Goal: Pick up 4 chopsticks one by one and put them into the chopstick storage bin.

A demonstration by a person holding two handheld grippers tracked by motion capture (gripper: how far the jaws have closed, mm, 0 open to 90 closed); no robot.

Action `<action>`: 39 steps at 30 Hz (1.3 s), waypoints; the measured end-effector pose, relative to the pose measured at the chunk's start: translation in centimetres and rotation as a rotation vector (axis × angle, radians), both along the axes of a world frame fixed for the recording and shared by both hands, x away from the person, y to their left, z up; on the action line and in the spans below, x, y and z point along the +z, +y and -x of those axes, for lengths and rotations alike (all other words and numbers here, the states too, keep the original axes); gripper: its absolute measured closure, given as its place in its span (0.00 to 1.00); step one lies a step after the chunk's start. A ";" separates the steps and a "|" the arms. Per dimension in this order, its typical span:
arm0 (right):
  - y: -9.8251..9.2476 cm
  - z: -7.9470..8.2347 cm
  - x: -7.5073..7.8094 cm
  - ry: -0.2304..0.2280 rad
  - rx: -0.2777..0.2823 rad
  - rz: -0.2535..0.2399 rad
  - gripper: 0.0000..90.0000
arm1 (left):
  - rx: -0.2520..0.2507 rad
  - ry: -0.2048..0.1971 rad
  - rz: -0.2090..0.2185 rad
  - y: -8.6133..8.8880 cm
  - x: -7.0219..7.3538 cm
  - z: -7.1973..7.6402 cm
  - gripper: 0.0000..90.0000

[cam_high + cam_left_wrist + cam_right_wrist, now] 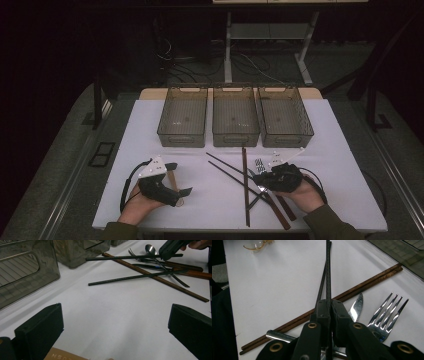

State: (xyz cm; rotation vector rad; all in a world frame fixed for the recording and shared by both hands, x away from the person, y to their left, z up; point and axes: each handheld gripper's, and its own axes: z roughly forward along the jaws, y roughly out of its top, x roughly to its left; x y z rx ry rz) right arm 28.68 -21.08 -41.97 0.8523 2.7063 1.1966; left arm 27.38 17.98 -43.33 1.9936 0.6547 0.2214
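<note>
A white table (150,125) stands in a dark room with cables on the floor. Three translucent bins (235,122) at its far edge hold nothing visible. The right gripper (328,305) clamps a black chopstick (328,270) above the cutlery pile (260,192). The left gripper (115,322) rests wide open, holding nothing.

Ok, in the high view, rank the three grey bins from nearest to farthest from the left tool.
From the left tool:
1. Left bin, almost straight ahead of it, toward the table's far edge.
2. Middle bin, ahead and off to its right.
3. Right bin, farthest over to the right of the row.
</note>
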 end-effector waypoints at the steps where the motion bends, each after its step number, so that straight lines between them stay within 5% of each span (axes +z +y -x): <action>1: 0.0 0.0 0.1 -0.001 0.000 -0.003 0.95 | 0.000 0.000 0.000 0.0 0.0 0.0 0.00; 39: 0.4 -2.8 3.0 -0.024 -0.043 -0.058 0.95 | -0.010 0.030 -0.001 -0.5 0.0 0.2 0.00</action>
